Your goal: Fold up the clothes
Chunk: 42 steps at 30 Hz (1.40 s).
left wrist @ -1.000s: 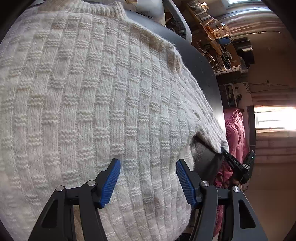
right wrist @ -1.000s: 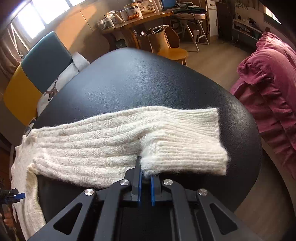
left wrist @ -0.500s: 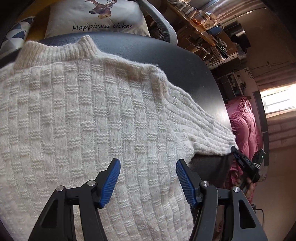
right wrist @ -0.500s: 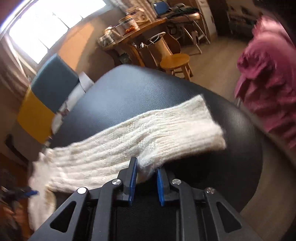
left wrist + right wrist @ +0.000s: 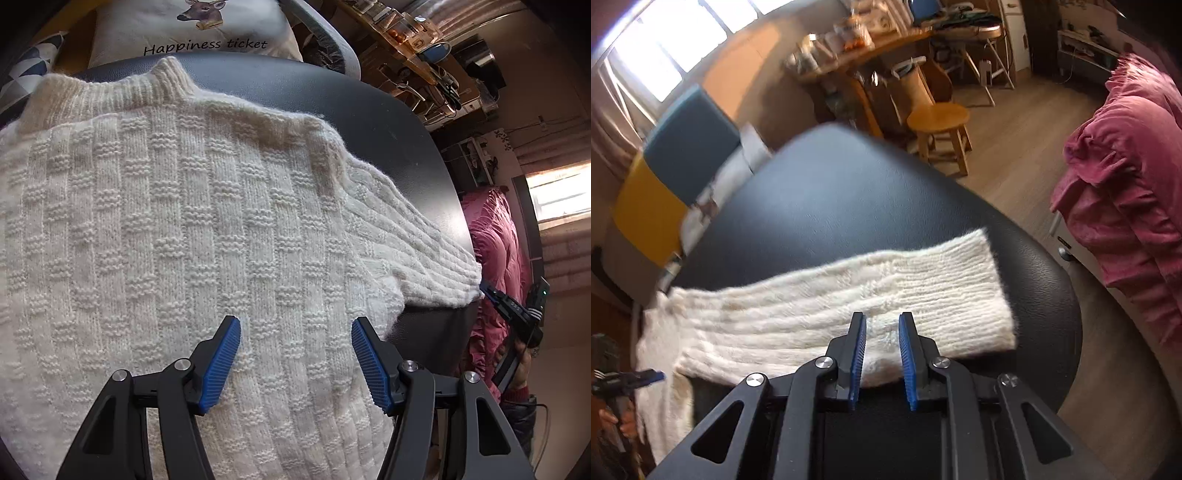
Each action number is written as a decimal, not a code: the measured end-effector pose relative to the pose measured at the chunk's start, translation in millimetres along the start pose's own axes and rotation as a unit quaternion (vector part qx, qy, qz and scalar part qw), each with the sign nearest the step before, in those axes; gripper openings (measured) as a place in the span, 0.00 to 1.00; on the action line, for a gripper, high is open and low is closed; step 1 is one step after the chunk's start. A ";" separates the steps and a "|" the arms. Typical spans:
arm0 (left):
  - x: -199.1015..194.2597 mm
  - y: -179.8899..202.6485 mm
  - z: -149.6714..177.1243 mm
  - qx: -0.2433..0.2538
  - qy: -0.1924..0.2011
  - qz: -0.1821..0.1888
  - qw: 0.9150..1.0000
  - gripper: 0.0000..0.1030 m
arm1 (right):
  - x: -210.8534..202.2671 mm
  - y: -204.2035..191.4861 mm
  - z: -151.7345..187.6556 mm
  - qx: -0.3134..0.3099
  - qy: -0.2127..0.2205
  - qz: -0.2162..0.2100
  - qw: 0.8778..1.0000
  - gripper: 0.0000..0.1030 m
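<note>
Cream sweater (image 5: 207, 221) flat beneath both parted tools.

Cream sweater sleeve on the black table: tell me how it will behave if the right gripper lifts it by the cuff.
The sleeve is a thick, fuzzy knit lying limp on the table, so it will likely droop and drag the sweater body. The right gripper should hold its fuzz without slipping.

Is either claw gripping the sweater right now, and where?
Neither. The right claw is open over the sleeve near its cuff, clamping nothing. The left claw is wide open above the sweater body.
</note>
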State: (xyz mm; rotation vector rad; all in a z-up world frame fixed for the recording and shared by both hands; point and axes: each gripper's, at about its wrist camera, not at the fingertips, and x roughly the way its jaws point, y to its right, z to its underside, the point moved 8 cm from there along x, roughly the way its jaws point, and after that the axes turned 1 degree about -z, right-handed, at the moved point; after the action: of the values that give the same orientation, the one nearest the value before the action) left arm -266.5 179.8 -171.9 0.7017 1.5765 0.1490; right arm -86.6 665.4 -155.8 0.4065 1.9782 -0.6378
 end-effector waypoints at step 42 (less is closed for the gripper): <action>49.6 32.3 -150.0 0.280 0.114 -0.167 0.938 0.05 | 57.1 -138.0 2.6 -0.200 -0.018 0.027 0.979 0.00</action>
State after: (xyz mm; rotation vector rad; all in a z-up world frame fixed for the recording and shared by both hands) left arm -394.8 277.4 -175.8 0.8581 1.9613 -0.5084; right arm -184.3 553.6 -171.0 0.1979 1.9926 -0.2017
